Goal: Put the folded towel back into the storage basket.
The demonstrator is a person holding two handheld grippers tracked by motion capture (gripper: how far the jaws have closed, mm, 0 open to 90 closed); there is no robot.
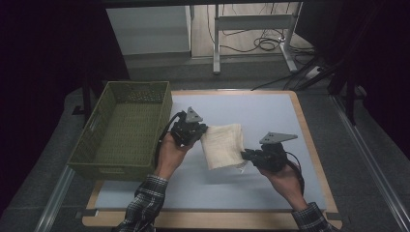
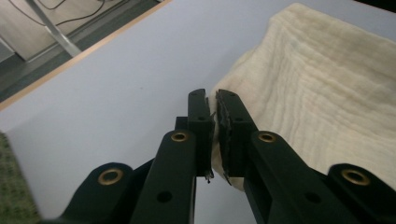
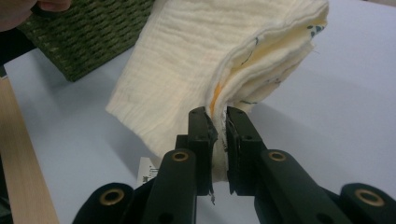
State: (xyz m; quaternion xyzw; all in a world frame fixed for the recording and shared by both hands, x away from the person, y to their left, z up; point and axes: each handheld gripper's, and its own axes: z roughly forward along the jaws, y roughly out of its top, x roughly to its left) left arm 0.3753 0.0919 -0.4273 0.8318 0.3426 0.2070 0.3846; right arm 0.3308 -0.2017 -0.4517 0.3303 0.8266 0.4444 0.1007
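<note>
Folded cloth (image 1: 222,145) hangs pinched between left tool (image 1: 202,129) and right tool (image 1: 244,154).

Folded cloth (image 1: 222,145): cream, crinkled gauze weave, several layers, with small coloured print showing at the layered edge. Held off the pale blue table (image 1: 261,116), pinched at opposite edges and hanging slack between them, just right of the green woven basket (image 1: 126,126).

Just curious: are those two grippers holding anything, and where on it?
Yes: a folded cream cloth. The left gripper pinches one edge, the right gripper the opposite, layered edge.
</note>
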